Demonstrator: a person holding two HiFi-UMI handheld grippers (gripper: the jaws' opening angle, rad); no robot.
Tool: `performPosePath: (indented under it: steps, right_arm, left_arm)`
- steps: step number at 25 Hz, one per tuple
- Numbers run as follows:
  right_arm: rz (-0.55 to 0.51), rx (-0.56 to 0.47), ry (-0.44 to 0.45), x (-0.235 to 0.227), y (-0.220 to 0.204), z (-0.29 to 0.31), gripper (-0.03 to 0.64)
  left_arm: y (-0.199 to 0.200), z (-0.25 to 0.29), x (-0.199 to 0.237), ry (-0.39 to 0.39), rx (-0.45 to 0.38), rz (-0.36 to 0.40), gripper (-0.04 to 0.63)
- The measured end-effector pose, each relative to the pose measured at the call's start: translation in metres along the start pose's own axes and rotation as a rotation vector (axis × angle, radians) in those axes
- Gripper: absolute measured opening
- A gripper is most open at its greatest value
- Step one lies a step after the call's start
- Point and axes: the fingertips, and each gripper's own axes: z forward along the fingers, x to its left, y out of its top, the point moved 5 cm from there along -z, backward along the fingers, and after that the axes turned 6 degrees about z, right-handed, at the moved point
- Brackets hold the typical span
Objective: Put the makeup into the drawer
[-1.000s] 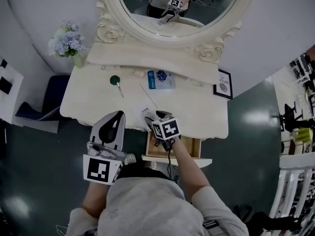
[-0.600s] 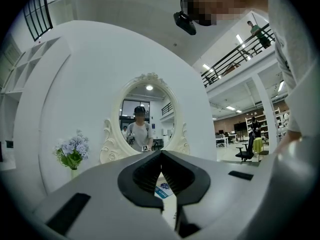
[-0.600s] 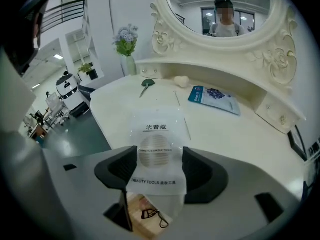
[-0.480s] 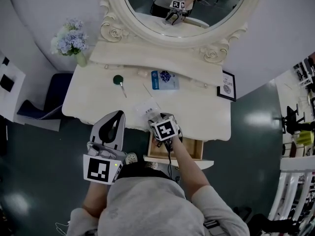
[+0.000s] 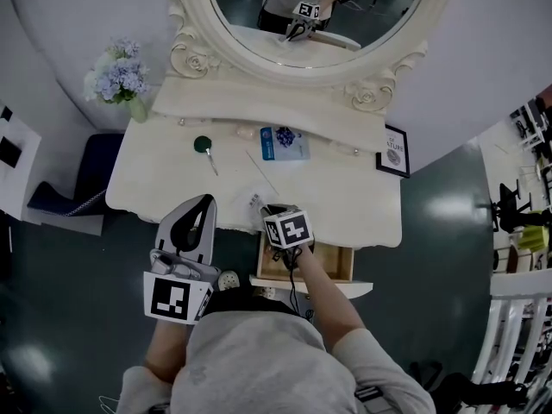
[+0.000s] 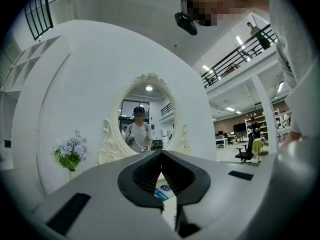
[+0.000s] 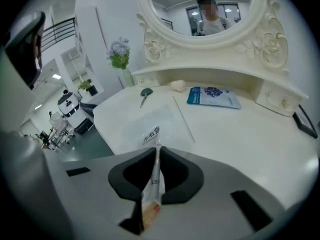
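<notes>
Dark characters on the clear packet [image 7: 151, 132] are too blurred to read.

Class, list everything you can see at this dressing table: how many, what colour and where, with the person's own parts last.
dressing table: one, cream, centre.
mirror: one, oval, cream carved frame, at the table's back.
flowers: one bunch, lilac-blue, back left corner.
green-headed tool: one, green, tabletop left of centre.
sachet: one, blue and white, tabletop back centre.
thin stick: one, pale, slantwise mid-table.
framed picture: one, black frame, table's right end.
drawer: one, wooden, open under the front edge.
clear packet: one, transparent, printed, front edge, clamped.
left gripper: one, grey, jaws together, empty, front left.
right gripper: one, grey, jaws just closed on the clear packet, over the front edge.
</notes>
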Motion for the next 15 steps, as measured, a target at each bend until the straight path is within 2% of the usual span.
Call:
performPosePath:
  steps: [4,15]
  right_arm:
    - [-0.012,-0.063,0.007,0.002,0.003,-0.010,0.034]
    - [0.039,-0.234,0.112,0.003,0.000,-0.068,0.034]
  left_arm:
    - [0.007,0.003,0.002,0.012,-0.046,-0.004,0.014]
    - [0.012,0.007,-0.007,-0.014,-0.065,0.001,0.014]
